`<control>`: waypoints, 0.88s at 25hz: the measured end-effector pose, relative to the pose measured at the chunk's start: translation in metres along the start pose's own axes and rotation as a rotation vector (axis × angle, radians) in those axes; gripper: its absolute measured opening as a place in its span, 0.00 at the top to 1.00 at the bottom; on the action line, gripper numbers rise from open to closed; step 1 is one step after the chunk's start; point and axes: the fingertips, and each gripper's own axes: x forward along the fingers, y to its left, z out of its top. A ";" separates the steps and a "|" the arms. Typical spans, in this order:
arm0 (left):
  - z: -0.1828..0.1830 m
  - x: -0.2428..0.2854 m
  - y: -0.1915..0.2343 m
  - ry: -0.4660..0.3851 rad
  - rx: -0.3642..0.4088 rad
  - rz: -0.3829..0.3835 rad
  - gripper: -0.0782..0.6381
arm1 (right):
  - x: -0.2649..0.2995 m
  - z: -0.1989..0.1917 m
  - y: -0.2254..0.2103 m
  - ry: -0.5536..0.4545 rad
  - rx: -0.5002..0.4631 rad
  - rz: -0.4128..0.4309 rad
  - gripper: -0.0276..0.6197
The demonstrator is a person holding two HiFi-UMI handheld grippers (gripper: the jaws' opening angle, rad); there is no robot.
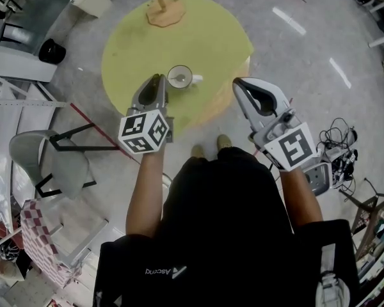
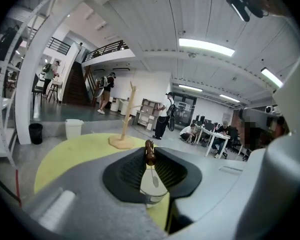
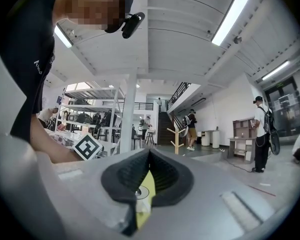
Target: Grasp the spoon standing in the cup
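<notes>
left arm: bare forearm stretched forward, left gripper tipped in just beside the cup
left jaws: we read the ribbed black pads as pinched on the spoon, at its brown knobbed handle
spoon: upright in cup, thin stem running down; only the left gripper view shows it
right gripper: at table rim, right of cup, jaws together, empty
cup: white, round, near front edge of yellow round table
far side: wooden peg stand
</notes>
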 end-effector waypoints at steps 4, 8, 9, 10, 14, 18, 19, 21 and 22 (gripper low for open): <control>0.034 -0.025 -0.010 -0.086 0.006 -0.012 0.81 | -0.002 0.003 -0.003 -0.002 -0.006 0.004 0.95; 0.064 -0.051 -0.022 -0.166 0.012 -0.016 0.81 | -0.005 0.009 -0.005 -0.021 -0.002 0.017 0.95; 0.070 -0.058 -0.026 -0.184 0.011 -0.016 0.81 | -0.006 0.011 -0.005 -0.026 0.001 0.020 0.95; 0.076 -0.065 -0.029 -0.201 0.009 -0.016 0.81 | -0.008 0.013 -0.004 -0.031 0.006 0.024 0.95; 0.091 -0.088 -0.040 -0.251 -0.002 -0.017 0.81 | -0.012 0.016 0.001 -0.049 0.016 0.042 0.95; 0.096 -0.103 -0.054 -0.257 0.000 -0.008 0.81 | -0.020 0.021 0.005 -0.073 0.022 0.052 0.95; 0.097 -0.106 -0.056 -0.258 0.002 -0.006 0.81 | -0.022 0.022 0.006 -0.076 0.021 0.052 0.95; 0.099 -0.111 -0.059 -0.262 0.004 -0.003 0.81 | -0.026 0.023 0.007 -0.073 0.010 0.047 0.95; 0.100 -0.113 -0.060 -0.266 0.005 -0.001 0.81 | -0.027 0.024 0.007 -0.075 0.006 0.047 0.95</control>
